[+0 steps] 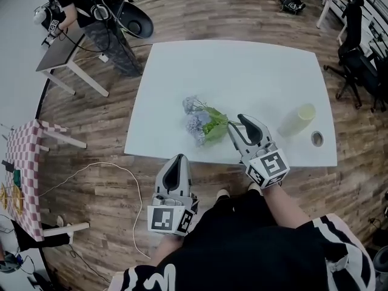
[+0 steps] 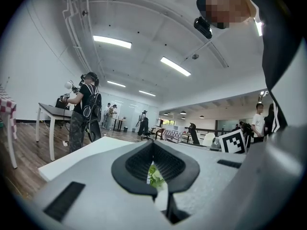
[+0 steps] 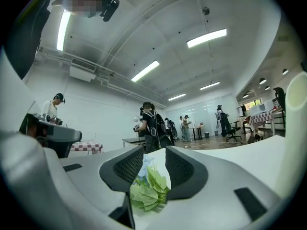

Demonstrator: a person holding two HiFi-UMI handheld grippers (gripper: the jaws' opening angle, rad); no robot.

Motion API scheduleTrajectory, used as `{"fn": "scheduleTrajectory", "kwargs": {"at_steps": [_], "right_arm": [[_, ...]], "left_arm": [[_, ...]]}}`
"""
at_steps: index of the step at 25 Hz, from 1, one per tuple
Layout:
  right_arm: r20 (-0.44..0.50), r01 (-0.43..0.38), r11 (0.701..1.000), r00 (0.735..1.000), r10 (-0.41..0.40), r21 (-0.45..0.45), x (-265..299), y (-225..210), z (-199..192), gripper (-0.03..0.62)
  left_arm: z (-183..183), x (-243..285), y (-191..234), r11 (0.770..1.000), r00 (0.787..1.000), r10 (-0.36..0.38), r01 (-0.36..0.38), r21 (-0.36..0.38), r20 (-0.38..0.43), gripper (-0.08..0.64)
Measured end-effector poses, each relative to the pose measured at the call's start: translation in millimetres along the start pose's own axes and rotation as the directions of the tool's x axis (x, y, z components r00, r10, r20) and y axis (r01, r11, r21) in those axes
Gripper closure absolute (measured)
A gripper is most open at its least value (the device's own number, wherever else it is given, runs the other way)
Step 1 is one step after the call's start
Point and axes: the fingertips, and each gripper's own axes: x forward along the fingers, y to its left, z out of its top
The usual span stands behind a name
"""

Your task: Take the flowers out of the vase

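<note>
The white bench (image 1: 242,71) carried everything that mattered. The task's own things lay toward its near edge, in front of the person.

Of the two hands, the right was plainly the nearer. The right tongs (image 1: 238,122) were over the bench with their tips at the stem end of the flowers (image 1: 202,125). The left tongs (image 1: 176,157) hung off the near edge, short of the bench and near the blooms but not over them.

In the right gripper view the right tongs (image 3: 154,152) stood about half open. The green leaves of the flowers (image 3: 148,188) showed through the gap, but neither pad was seen pressing on them, so they probably had hold of nothing. In the left gripper view the left tongs (image 2: 153,145) were closed to a thin slit with nothing in them. Only a sliver of the flowers (image 2: 154,175) showed far beyond.

The bunch lay flat on the bench. Its long axis ran across the head view, with the pale blue heads to the left and the stem pointing right, straight at the right tongs. Any fresh grip would therefore best be taken at that stem end, across the axis, by the right hand.

The pale yellow vase (image 1: 297,120) stood on the bench to the right, well apart from the bunch, with the right tongs between them. No stems rose from it, so the removal looked already done.
</note>
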Motion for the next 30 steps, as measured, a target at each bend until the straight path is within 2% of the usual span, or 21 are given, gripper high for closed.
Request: {"fn": "scheduleTrajectory", "kwargs": {"at_steps": [8,12,16,21,25,30], "right_arm": [[0.058,0.103,0.989,0.994,-0.097,-0.105,-27.1,-12.2,46.8,0.457],[0.094,0.15,0.985,0.985,-0.143,-0.08,-46.1,-20.7,59.7,0.457],[0.107,0.184,0.979,0.979,-0.174,-0.093,-58.6,-26.5,66.3,0.465],[0.121,0.205,0.972,0.974,-0.191,-0.112,-74.1,-24.6,74.8,0.512],[0.142,0.22,0.972,0.968,-0.206,-0.085,-84.3,-22.9,84.0,0.539],[0.148,0.231,0.968,0.965,-0.215,-0.099,-93.1,-18.5,86.5,0.56]], "left_arm": [[1.7,26.6,-29.5,0.994,0.994,-0.107,0.107,0.004,0.005,0.555],[4.5,35.5,-46.2,0.987,0.987,-0.162,0.162,0.006,0.015,0.555],[11.4,45.7,-57.7,0.979,0.978,-0.204,0.204,0.013,0.033,0.555],[16.5,52.8,-75.3,0.967,0.966,-0.256,0.255,0.026,0.047,0.555],[19.3,56.9,-86.1,0.956,0.955,-0.292,0.291,0.032,0.051,0.555],[20.5,59.3,-95.8,0.945,0.943,-0.328,0.327,0.032,0.053,0.555]]}}
